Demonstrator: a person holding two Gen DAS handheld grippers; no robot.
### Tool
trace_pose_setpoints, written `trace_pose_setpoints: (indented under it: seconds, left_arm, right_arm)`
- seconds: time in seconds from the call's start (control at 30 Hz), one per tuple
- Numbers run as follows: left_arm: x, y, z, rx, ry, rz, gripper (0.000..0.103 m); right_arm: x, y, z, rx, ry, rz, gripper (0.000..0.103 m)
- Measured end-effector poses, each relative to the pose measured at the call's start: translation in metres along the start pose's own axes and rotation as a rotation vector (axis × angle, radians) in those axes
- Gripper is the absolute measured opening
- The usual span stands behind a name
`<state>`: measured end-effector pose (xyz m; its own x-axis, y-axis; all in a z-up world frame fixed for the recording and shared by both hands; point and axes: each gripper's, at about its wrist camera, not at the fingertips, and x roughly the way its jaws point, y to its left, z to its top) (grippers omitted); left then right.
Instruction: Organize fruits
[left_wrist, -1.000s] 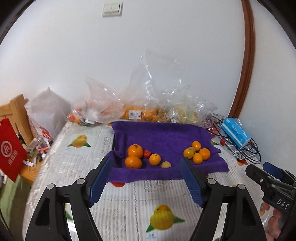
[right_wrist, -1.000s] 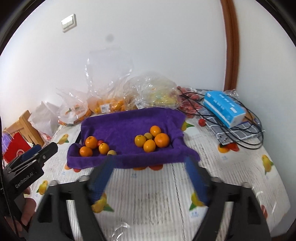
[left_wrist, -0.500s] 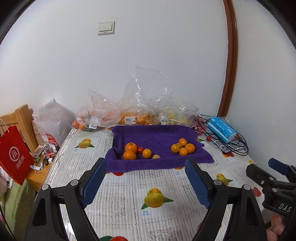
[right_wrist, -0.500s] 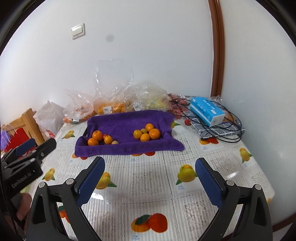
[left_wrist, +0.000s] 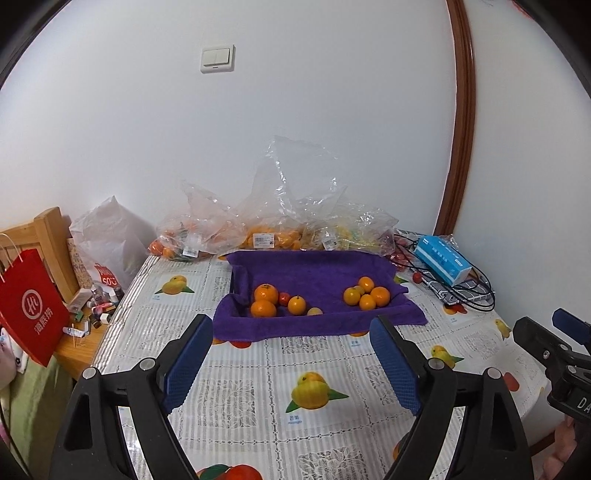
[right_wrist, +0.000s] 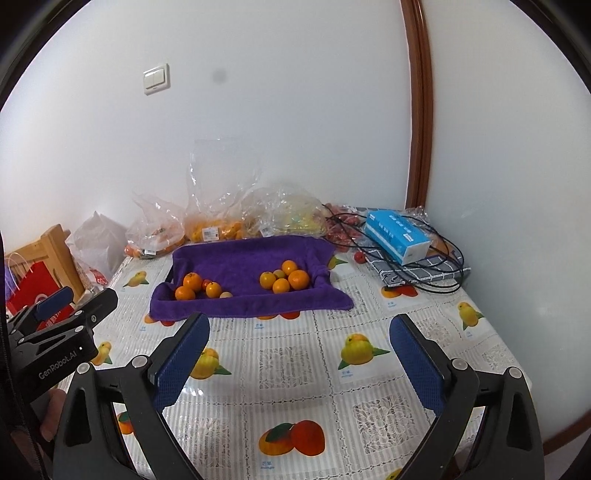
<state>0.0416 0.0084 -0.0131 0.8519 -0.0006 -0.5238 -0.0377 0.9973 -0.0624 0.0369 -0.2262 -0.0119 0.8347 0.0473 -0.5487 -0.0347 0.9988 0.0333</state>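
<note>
Left wrist view shows both the left gripper and right gripper, spread wide and empty, pulled back from the purple towel where two fruit clusters sit, suggesting sorting is finished.

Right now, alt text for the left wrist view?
A purple towel on a fruit-print tablecloth holds two clusters of oranges, left and right. The left gripper hovers short of it, jaws open and empty.
</note>
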Motion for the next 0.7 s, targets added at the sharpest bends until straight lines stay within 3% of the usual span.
trace_pose_setpoints:
  seconds: [0.7]
  left_arm:
    - [-0.0001, -0.0023, -0.0030, 0.007, 0.008, -0.002, 0.086]
  right_arm:
    - [-0.0022, -0.0027, -0.0010, 0.005, 0.000, -0.005, 0.097]
